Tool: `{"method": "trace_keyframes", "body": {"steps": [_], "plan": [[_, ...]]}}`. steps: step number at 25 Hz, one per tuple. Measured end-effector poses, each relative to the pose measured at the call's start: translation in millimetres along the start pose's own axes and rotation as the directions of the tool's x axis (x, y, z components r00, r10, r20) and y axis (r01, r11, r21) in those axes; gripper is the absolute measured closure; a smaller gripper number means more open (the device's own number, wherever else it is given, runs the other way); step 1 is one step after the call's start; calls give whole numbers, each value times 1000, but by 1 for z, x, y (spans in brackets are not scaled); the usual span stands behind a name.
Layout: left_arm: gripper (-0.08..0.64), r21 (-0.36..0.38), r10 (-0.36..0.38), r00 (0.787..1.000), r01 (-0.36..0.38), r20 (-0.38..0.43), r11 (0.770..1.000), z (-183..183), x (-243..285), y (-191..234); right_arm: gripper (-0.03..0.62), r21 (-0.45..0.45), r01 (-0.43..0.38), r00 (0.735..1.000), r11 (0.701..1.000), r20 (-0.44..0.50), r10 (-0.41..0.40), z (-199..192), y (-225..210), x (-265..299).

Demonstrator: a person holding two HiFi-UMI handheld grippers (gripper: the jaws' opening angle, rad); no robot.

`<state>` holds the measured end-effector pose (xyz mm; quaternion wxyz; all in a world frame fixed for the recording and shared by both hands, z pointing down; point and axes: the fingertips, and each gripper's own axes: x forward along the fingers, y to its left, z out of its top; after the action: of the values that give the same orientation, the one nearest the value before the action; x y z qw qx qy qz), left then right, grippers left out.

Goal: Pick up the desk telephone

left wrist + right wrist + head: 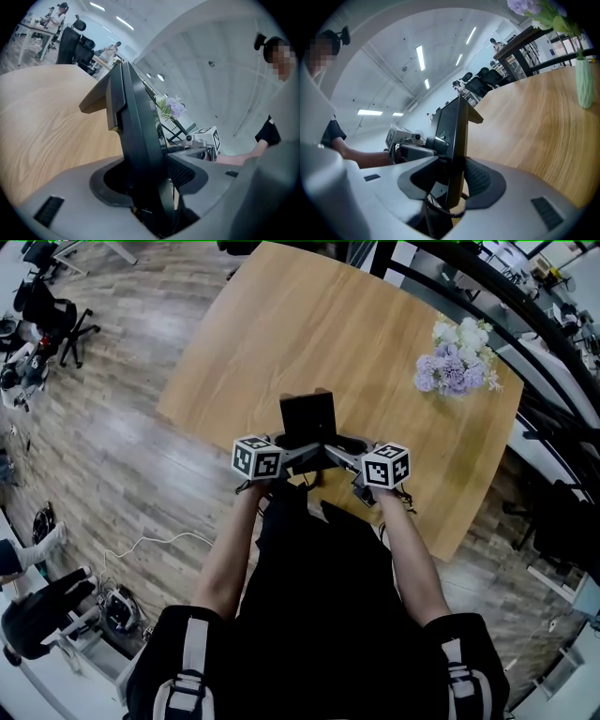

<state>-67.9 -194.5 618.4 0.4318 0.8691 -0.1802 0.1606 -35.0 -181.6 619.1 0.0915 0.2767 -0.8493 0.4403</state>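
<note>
A black desk telephone is held up on edge over the near side of the wooden table, between both grippers. My left gripper is shut on its left side and my right gripper on its right side. In the left gripper view the phone body stands squeezed between the jaws of the left gripper. In the right gripper view the phone sits in the right gripper, with a coiled cord hanging below. Whether the phone touches the table is hidden.
A vase of pale purple and white flowers stands at the table's right edge; its green vase shows in the right gripper view. Office chairs and desks stand on the wood floor to the left. A white cable lies on the floor.
</note>
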Motion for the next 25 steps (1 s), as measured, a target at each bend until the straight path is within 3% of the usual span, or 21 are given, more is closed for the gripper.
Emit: {"method": "trace_keyframes", "body": {"steps": [16,25], "plan": [[316,46,-27,999,26,20,999,0,25,-54,413,-36,16,999,999,42,-15,-3,4,-59],[319,71,-25,1000,24,8,997,2,28,-62,414,-23,19,998,1000,63,-17,-3,5,-66]]}}
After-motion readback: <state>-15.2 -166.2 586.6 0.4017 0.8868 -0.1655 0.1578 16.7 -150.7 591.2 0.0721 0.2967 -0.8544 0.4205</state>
